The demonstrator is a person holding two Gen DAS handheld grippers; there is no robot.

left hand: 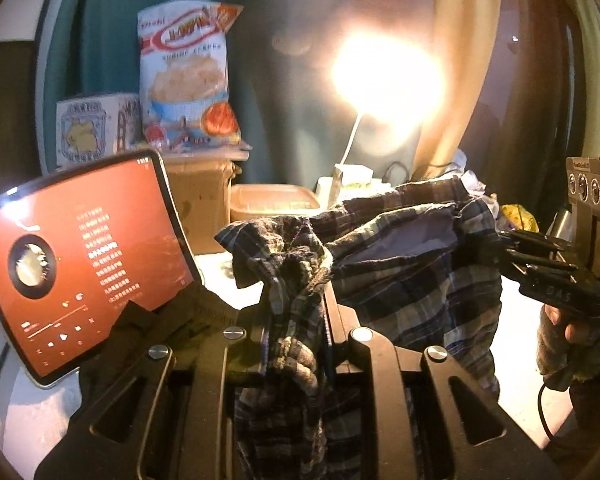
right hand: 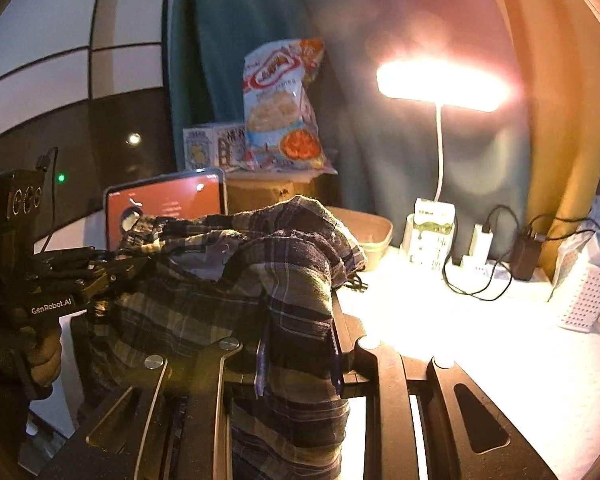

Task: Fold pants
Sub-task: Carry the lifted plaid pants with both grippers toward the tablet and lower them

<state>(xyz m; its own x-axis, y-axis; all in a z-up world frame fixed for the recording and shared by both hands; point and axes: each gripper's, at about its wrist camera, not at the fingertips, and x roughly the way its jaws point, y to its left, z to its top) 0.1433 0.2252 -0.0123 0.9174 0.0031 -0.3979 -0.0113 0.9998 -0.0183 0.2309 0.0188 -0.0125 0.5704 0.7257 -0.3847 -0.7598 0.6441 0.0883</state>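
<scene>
Above the table [right hand: 480, 340], plaid pants [right hand: 228, 280] are pinched by both grippers' jaws, apparently mid-lift; spreading flat seems called for next.

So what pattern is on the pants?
Dark plaid pants, navy with tan and grey checks; clearest in the right wrist view.

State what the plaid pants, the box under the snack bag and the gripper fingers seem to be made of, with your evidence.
Plaid pants: soft woven cloth, likely flannel; it drapes, bunches, looks fuzzy.
Box: brown cardboard, matte, with creased flaps.
Fingers of the right gripper: dark, rigid, dull finish; plastic or metal, unclear.
</scene>
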